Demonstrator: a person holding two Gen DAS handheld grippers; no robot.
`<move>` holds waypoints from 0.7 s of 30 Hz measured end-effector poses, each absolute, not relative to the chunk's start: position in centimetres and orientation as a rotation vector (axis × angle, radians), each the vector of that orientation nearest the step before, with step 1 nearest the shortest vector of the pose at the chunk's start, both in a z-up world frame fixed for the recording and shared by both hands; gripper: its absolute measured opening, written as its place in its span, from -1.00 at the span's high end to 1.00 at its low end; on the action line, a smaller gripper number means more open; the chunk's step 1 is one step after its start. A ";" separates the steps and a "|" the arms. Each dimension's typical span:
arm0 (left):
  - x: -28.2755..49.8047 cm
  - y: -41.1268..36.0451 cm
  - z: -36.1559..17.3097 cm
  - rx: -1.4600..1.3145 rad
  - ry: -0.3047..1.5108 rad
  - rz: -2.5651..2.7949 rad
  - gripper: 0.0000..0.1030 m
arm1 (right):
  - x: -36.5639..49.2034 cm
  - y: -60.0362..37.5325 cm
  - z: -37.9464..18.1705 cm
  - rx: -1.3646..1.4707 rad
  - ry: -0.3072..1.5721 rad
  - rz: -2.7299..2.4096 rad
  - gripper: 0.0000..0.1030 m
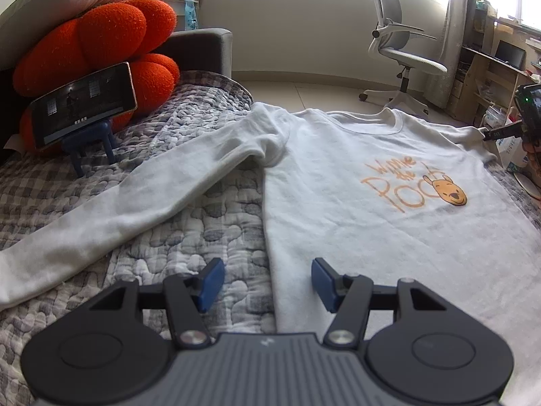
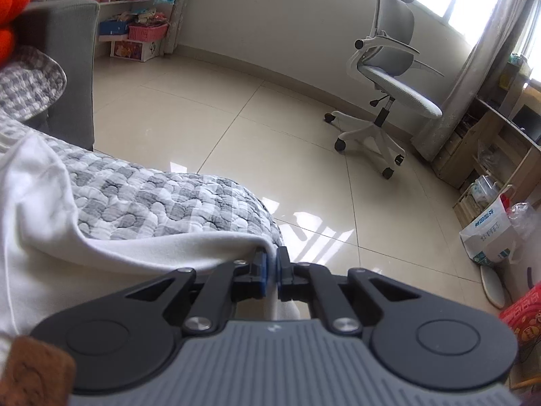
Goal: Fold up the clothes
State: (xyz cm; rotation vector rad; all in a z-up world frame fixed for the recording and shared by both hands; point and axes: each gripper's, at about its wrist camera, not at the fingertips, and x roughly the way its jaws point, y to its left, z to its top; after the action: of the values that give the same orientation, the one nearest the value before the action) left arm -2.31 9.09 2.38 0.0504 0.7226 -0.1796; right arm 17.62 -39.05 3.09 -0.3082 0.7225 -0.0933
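Your white sweatshirt point(image 1: 389, 209) lies face up on the grey checked quilt point(image 1: 203, 237) that covers the bed, its round collar toward the far edge and the orange bear print on the chest clear to read. One long sleeve point(image 1: 135, 209) stretches out flat across the quilt to the left of the body, angling back toward you. Your left gripper point(image 1: 267, 282) hovers low over the near part of the garment with its blue pads point(image 1: 211, 282) spread apart; one pad sits above bare quilt, the other above the shirt's side edge, and nothing is caught between them. Your right gripper point(image 2: 270, 272) is over at the other side of the shirt, and its jaws are pressed together on a fold of the white fabric, pinching the cloth at the edge of the quilt where the bed gives way to the tiled floor point(image 2: 270, 118). In the left wrist view that right gripper point(image 1: 488, 133) shows only as a dark tip at the shirt's far shoulder. A phone point(image 1: 84, 105) leans on a small blue stand in front of an orange cushion point(image 1: 111, 34) at the left of the bed, and a grey office chair point(image 2: 389, 67) stands on the floor beyond.
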 end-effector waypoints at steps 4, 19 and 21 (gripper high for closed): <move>-2.1 9.4 2.4 0.048 0.717 -0.179 -0.14 | 17.9 -40.5 2.7 -0.271 0.743 -0.113 0.47; -1.4 10.8 2.3 0.024 0.718 -0.155 -0.14 | 16.5 -45.7 3.6 -0.071 0.752 -0.111 -0.22; -1.4 10.7 2.3 0.027 0.718 -0.154 -0.14 | 16.4 -46.3 3.7 -0.076 0.750 -0.124 -0.28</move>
State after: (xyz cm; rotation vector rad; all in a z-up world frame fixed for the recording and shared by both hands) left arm -1.44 10.70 2.32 0.0269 0.7179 -0.1536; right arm 16.39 -46.29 3.68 -0.0762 0.7499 -0.1238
